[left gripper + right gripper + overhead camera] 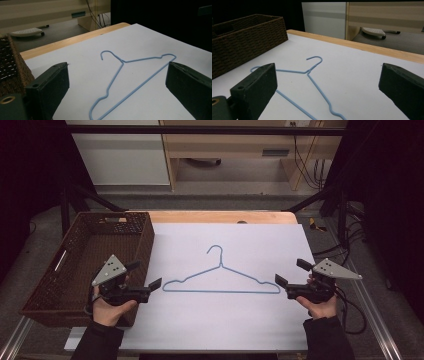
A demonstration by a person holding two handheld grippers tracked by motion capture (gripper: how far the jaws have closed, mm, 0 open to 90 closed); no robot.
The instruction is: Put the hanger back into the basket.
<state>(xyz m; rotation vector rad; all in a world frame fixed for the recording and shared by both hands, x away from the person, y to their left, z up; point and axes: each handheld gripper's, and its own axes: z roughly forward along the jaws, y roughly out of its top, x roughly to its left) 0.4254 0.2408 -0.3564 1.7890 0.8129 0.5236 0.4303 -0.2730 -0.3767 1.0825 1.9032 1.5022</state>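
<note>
Flat on the sheet, the blue hanger [221, 279] lies between left tool [148, 279] and right tool [289, 277], both wide.

A wooden table [220, 216] carries a white sheet [225, 320] that covers most of its top, leaving a strip of bare wood along the far edge. A blue wire hanger [221, 279] lies flat near the middle of the sheet, its hook pointing toward the far edge and its straight bar toward the person. A dark woven basket [87, 262] stands at the table's left side, its right wall along the sheet's left edge.
</note>
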